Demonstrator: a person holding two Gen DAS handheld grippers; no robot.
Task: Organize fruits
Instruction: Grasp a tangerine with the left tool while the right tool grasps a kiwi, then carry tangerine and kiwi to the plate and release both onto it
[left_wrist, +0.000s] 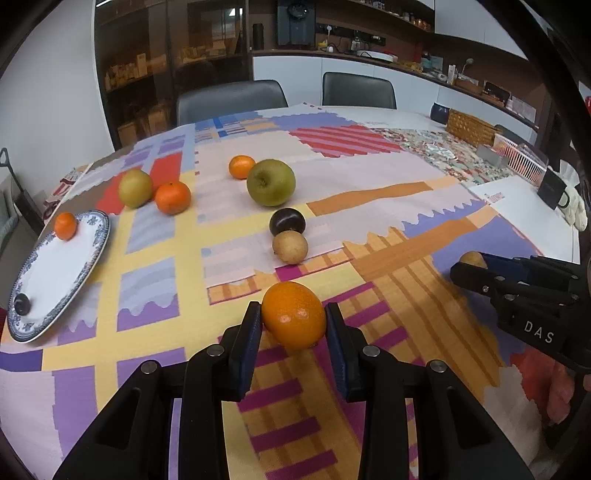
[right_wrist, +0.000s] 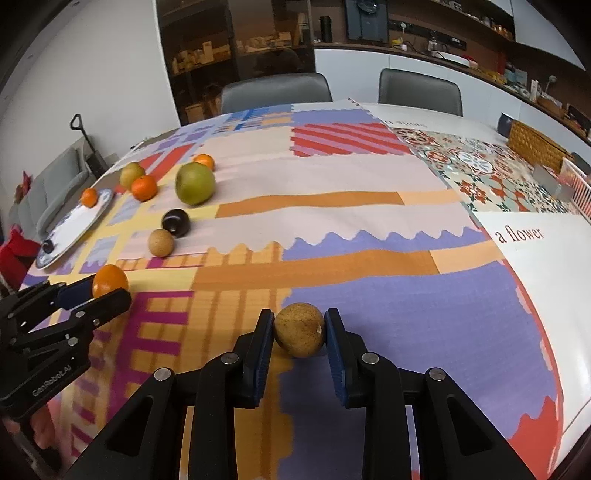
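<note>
Gripping an orange (left_wrist: 293, 315), the left gripper (left_wrist: 293, 325) is closed on it low over the bench (left_wrist: 369, 177); the right gripper (right_wrist: 299, 330) is clamped on a brown pear (right_wrist: 299, 329). The plate (left_wrist: 88, 258), far left of the orange, already carries a tangerine (left_wrist: 65, 226) and a dark plum (left_wrist: 21, 304). Carrying each fruit high and setting it on bare plate would likely go best. Another plum (left_wrist: 287, 220), a small pear (left_wrist: 290, 247) and a green apple (left_wrist: 271, 182) sit beyond the orange, off the path.
</note>
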